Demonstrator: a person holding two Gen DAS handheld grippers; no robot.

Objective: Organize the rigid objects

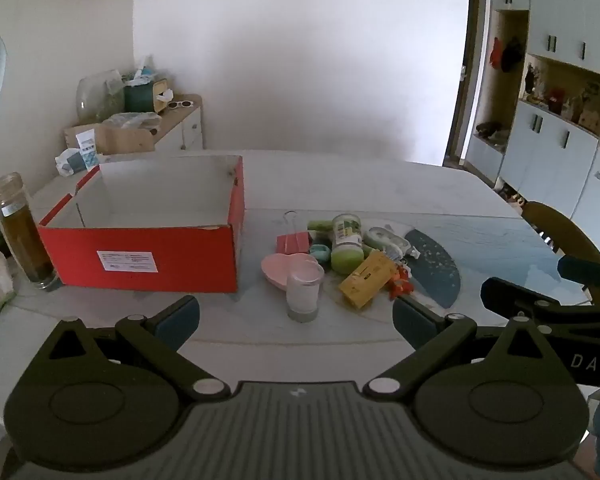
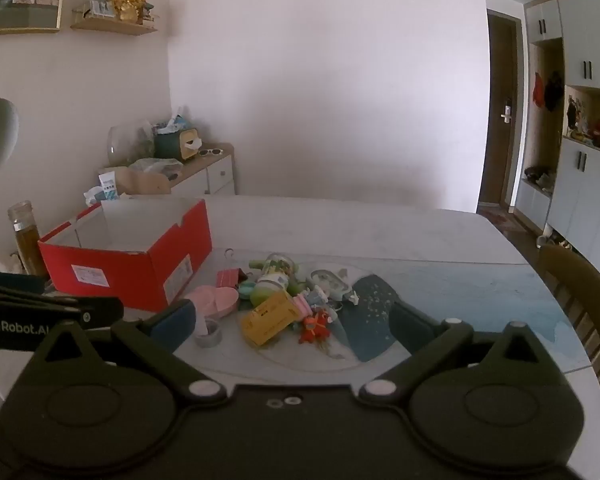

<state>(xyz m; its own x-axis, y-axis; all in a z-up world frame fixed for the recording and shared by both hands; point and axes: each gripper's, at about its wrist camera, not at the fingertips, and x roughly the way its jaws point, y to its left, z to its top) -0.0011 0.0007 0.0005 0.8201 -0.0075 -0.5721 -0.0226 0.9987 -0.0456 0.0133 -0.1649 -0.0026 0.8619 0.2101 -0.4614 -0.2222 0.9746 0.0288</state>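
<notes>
— Frosted plastic comes first: the little cup (image 1: 305, 291) stands upright nearest my left gripper (image 1: 296, 316), whose jaws are spread wide with nothing between them. My right gripper (image 2: 294, 322) is just as wide and empty, hanging over the near edge of the pile.

— So which do you take first?

— The cup, I think. It stands apart at the front, touching only the pink heart dish (image 1: 286, 270) behind it. I'd come in level around its middle and close gently, since a light cup could tip.

— And the right?

— The yellow carton (image 2: 269, 318) lies flat beside the small red toy (image 2: 315, 327); I'd straddle its short sides. Behind them the green-lidded jar (image 1: 346, 247) lies on its side and might roll if nudged.

— Where does it all go?

— Into the red box (image 1: 140, 258), open-topped, further left on the table (image 1: 340, 184). It looks empty so far.
</notes>
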